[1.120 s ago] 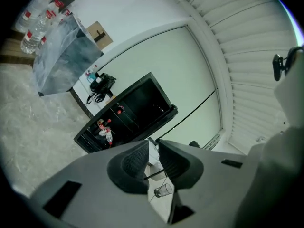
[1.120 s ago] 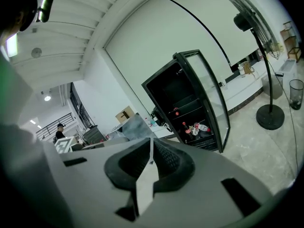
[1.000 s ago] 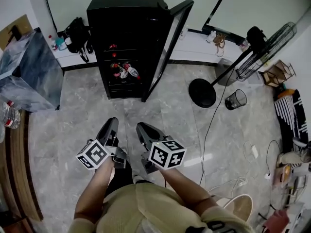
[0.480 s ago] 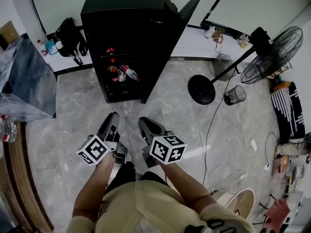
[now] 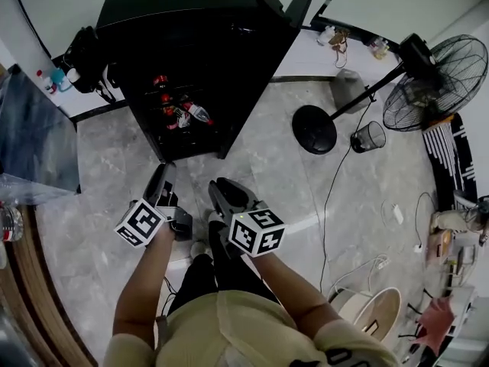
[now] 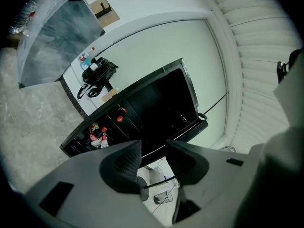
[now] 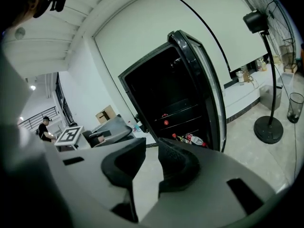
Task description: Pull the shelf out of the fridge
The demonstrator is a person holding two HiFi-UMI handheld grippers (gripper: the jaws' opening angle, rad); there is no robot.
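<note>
Shelf (image 7: pixel 190 120) not yet touched. It sits inside the fridge (image 5: pixel 191 29), well ahead of me across the floor (image 5: pixel 252 167), with the door (image 7: pixel 209 84) swung open on the right. There are several shelves in there, and bottles (image 5: pixel 187 113) lie on a lower one. I can't tell which shelf is meant.

Step in hand: the approach.
- Left hand-held gripper (image 6: pixel 154 151): opening, jaws well apart, nothing between them.
- Right hand-held gripper (image 7: pixel 152 148): opening too, narrower gap, also empty.
- Both are held low, side by side, pointed at the fridge.

Next, I reckon:
- Step closer and drop to shelf height.
- Set the jaws around a shelf's front rail and close.
- Draw straight back, level, so the bottles don't roll.
</note>
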